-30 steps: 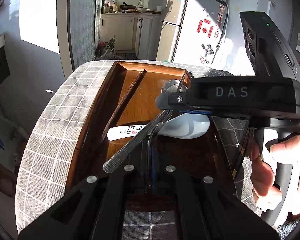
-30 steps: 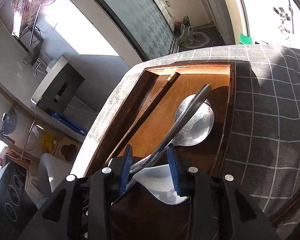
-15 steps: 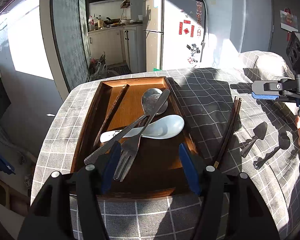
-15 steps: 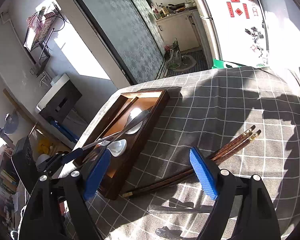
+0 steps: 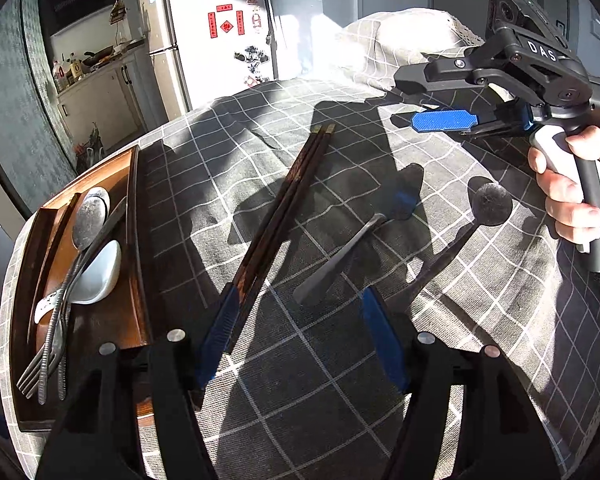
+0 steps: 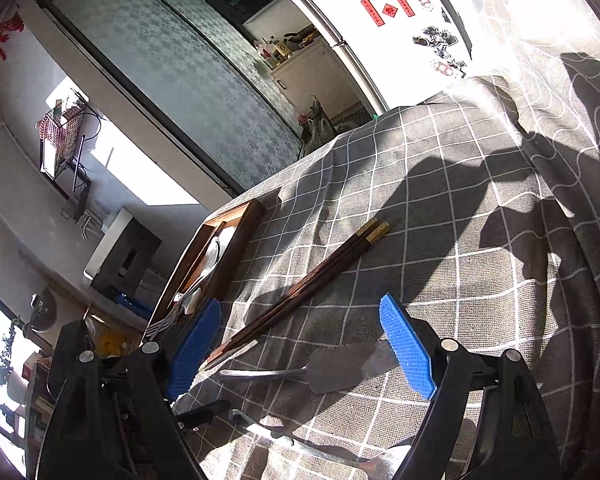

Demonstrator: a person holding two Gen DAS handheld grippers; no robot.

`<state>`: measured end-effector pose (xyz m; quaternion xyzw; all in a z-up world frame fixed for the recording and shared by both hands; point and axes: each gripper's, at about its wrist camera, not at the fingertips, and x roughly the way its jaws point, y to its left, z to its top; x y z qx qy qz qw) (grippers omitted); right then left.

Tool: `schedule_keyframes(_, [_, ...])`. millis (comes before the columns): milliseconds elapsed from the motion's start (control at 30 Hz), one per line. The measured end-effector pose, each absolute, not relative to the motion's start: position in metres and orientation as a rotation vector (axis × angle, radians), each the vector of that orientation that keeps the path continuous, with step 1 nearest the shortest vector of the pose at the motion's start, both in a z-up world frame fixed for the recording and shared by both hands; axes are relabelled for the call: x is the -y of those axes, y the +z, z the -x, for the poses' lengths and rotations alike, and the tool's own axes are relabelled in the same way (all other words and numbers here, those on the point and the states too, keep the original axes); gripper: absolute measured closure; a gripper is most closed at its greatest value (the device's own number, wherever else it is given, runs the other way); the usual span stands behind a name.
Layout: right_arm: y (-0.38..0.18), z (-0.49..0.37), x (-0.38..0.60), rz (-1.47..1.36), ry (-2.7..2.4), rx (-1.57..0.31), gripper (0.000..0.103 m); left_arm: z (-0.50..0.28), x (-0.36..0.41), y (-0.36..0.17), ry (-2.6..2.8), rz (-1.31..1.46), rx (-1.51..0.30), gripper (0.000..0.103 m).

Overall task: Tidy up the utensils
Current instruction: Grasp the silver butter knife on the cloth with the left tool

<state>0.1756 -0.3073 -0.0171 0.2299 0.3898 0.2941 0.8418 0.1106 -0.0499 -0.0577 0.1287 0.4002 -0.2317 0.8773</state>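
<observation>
A wooden tray (image 5: pixel 138 280) at the left holds a metal spoon (image 5: pixel 88 216), a white ceramic spoon (image 5: pixel 96 276), a fork (image 5: pixel 40 364) and a dark chopstick. On the checked cloth lie a pair of dark chopsticks (image 5: pixel 284 204), a small metal spatula (image 5: pixel 352 248) and a dark round spoon (image 5: pixel 476 216). My left gripper (image 5: pixel 300 340) is open and empty, low over the near ends of the chopsticks and the spatula handle. My right gripper (image 6: pixel 300 352) is open and empty above the spatula (image 6: pixel 340 366) and chopstick tips (image 6: pixel 300 284); it also shows in the left wrist view (image 5: pixel 444 120).
The grey checked cloth (image 5: pixel 340 380) covers the table. A pillow or cushion (image 5: pixel 400 40) lies at the far side. A fridge (image 5: pixel 212 32) and kitchen cabinets stand beyond. The tray also shows in the right wrist view (image 6: pixel 236 248).
Both grippers have let go of the metal spoon in the tray, opened, and swung right from the tray to the loose utensils on the cloth.
</observation>
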Motion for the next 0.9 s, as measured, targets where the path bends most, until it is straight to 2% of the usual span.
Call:
schedule_keyframes(133, [-0.017, -0.174, 0.305, -0.484, 0.628, -0.824, 0.02, -0.123, 0.052, -0.063, -0.525, -0.232, -0.886, 0.052])
schedule_keyframes(200, [-0.017, -0.174, 0.303, -0.484, 0.633, -0.829, 0.02, -0.127, 0.054, -0.064, -0.524, -0.233, -0.888, 0.055])
schedule_keyframes(267, [-0.018, -0.173, 0.3, -0.468, 0.635, -0.834, 0.02, -0.13, 0.056, -0.062, -0.534, -0.223, -0.894, 0.074])
schedule_keyframes(433, [-0.023, -0.171, 0.295, -0.436, 0.612, -0.864, 0.02, -0.12, 0.065, -0.062, -0.552, -0.244, -0.903, 0.086])
schedule_keyframes(633, [-0.042, -0.18, 0.286, -0.532, 0.623, -0.972, 0.021, -0.12, 0.062, -0.052, -0.545, -0.139, -0.904, 0.088])
schedule_keyframes(900, [-0.051, -0.189, 0.261, -0.537, 0.553, -1.007, 0.04, -0.127, 0.047, -0.049, -0.576, 0.08, -0.966, 0.088])
